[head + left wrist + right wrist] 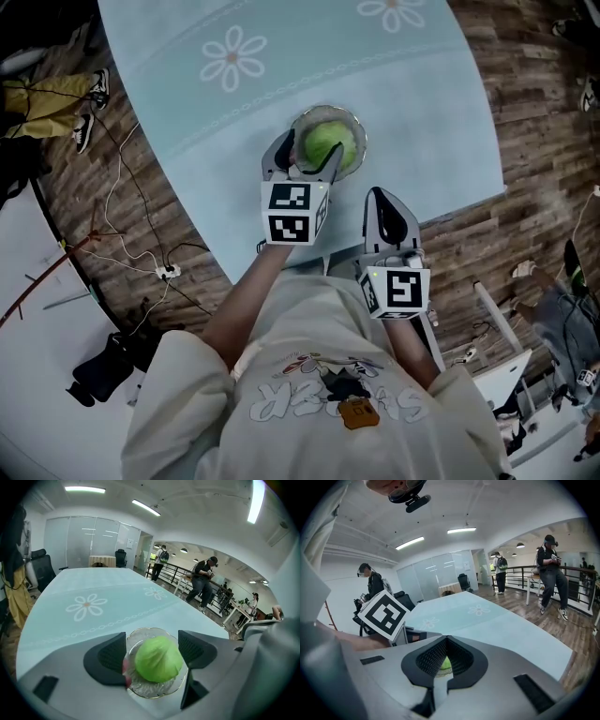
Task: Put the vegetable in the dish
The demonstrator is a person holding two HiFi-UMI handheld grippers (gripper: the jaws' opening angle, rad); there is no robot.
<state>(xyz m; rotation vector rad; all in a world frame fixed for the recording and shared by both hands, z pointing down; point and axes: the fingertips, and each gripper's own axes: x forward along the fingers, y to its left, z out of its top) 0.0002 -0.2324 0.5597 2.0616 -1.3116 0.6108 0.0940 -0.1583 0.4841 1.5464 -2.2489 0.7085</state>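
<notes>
A round green vegetable (326,142) rests in a small clear glass dish (353,122) on the pale blue table. My left gripper (307,155) reaches over the dish's near side. In the left gripper view the vegetable (158,659) lies between the two dark pads in the dish (146,633), with a thin gap showing at the left pad, so the left gripper (152,651) is open around it. My right gripper (379,199) is shut and empty, near the table's front edge to the right. Through the slit of the right gripper (446,639) a sliver of the vegetable (446,663) shows.
The tablecloth (234,58) carries white daisy prints and stretches away beyond the dish. Its curved edge (450,211) runs close to my right gripper. Cables (141,253) lie on the wooden floor at the left. People (202,581) stand far off across the room.
</notes>
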